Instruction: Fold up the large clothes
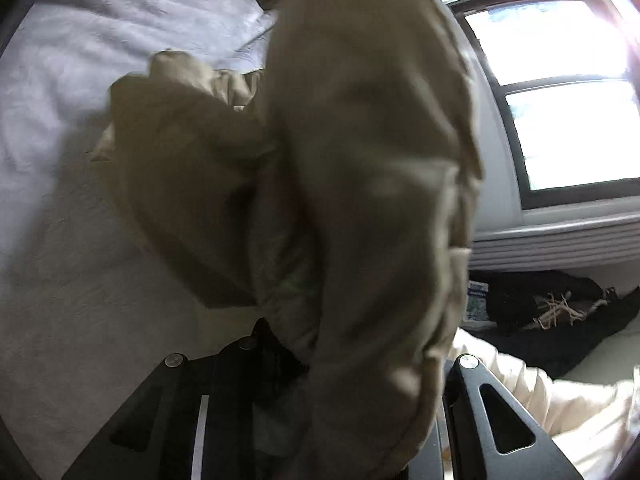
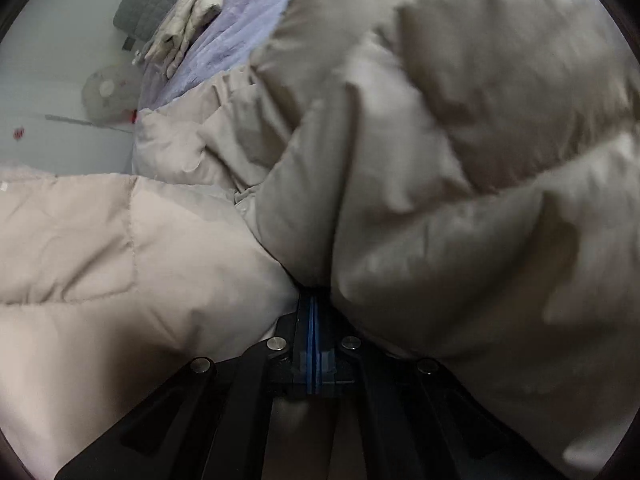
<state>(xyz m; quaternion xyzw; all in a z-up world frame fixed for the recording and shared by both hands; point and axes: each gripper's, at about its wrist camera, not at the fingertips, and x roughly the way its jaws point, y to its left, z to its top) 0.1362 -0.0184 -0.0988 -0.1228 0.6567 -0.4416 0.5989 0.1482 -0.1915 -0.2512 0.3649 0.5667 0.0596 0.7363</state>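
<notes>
Over lilac bedsheet (image 1: 80,60): beige puffer coat (image 2: 460,160) lifted, bunched, mid-fold. Left tongs (image 1: 316,360) and right tongs (image 2: 314,296) both clenched on coat. Folding barely begun.

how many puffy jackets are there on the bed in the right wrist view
2. The beige jacket is bunched up close, pinched in the right gripper; a smaller folded jacket lies far back on the lavender bedsheet. Others may be hidden.

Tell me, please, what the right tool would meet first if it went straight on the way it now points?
The beige puffer jacket: the right tool is already shut on a bunch of it, and its padding fills the view ahead. What lies behind is hidden.
</notes>
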